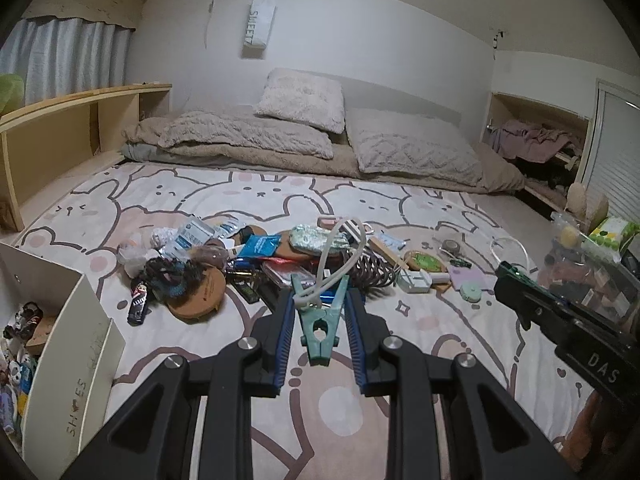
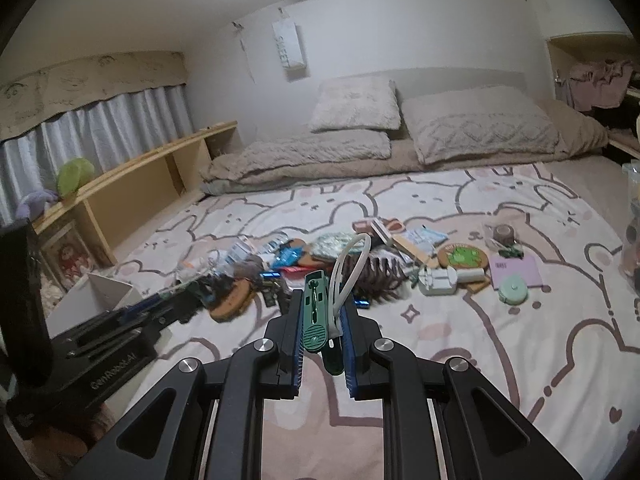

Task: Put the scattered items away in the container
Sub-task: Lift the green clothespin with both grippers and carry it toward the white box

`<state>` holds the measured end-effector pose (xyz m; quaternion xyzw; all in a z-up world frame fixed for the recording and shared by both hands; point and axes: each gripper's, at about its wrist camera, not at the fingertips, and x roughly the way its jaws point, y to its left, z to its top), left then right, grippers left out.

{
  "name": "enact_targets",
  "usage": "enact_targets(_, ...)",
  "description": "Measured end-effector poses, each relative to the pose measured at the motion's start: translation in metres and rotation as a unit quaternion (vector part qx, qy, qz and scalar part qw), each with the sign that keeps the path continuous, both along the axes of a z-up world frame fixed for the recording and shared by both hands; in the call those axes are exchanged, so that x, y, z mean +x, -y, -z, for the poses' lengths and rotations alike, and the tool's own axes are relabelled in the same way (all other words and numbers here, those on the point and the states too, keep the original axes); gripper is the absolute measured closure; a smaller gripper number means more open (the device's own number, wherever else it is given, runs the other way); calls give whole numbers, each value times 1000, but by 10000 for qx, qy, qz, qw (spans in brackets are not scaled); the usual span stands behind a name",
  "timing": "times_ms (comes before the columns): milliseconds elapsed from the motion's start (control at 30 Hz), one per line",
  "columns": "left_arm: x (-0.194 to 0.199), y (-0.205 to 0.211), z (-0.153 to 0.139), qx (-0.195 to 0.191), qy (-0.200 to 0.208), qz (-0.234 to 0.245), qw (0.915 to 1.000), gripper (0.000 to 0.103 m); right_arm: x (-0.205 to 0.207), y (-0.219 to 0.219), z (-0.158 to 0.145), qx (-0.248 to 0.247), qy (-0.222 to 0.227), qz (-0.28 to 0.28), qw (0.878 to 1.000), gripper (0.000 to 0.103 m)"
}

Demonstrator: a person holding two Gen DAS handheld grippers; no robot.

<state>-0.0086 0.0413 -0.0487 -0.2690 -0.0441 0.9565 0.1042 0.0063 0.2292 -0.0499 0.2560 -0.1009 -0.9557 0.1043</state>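
**Each of your grippers is clamped on a green clip above the bed, short of the box.**

Your left gripper [image 1: 319,294] presses its fingers against the spread arms of a clip [image 1: 320,332], seen side-on with a white loop off it. Only this view looks into the box [image 1: 68,320] at lower left, where small items lie, cut off by the frame. It shows your right gripper [image 1: 506,276] with just a green tip at its end. The right view shows your right gripper [image 2: 323,300] closed on a second clip [image 2: 314,308], edge-on. There your left gripper [image 2: 188,300] is blurred and its load unreadable. The pile [image 1: 280,256] sits mid-bed, its pieces overlapping and hard to separate.
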Motion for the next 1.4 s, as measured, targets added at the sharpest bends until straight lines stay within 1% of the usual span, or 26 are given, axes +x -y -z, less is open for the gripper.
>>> enact_targets(67,3,3,-3,17,-52,-28,10000,78,1,2,-4,-40,-32,-34,10000,86)
enact_targets(400,18,25,-24,-61,-405,-255,9988,78,7,16,-19,75,-162,-110,9998,86)
enact_targets(633,29,51,-35,-23,-570,-451,9974,78,11,36,-32,165,-309,-264,9990,86)
enact_targets(933,43,87,-40,77,-610,-763,9952,78,14,74,-44,257,-438,-596,9969,86)
enact_targets(1400,65,144,-51,211,-695,-1146,9908,78,16,126,-57,218,-569,-1134,9917,86)
